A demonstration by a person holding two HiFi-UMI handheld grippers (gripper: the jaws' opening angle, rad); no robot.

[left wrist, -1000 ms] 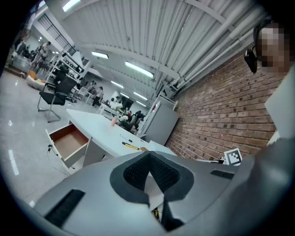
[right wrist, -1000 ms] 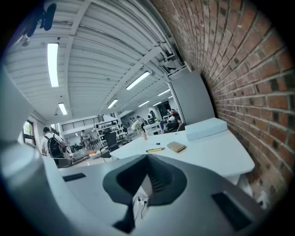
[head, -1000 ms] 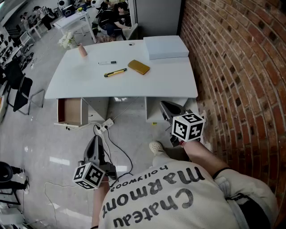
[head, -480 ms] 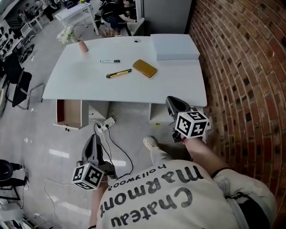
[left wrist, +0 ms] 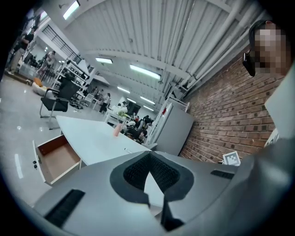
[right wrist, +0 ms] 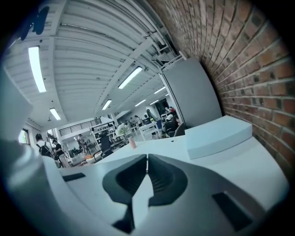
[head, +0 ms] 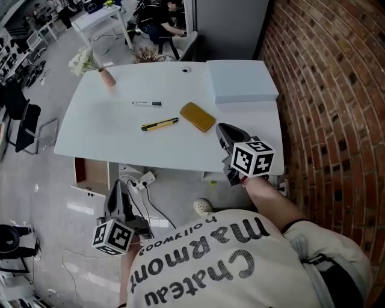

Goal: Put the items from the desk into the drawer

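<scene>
while the left gripper (head: 115, 185) and right gripper (head: 222, 130) are both closed on nothing, the yellow slab (head: 198, 117), cutter (head: 160, 124) and marker (head: 147, 103) lie centre-frame on the desk (head: 108, 132); likely light, stiff, slick, best pinched across their narrow sides

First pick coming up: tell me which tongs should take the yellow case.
Right. The right tongs are over the near edge of the desk, close to the yellow case, shut and empty. The left tongs hang below the desk, near the open drawer.

Drawer (head: 90, 175), lower left: rear part hidden under the desk (head: 114, 129). Figures (head: 170, 13) along the top edge: too small to tell.
</scene>
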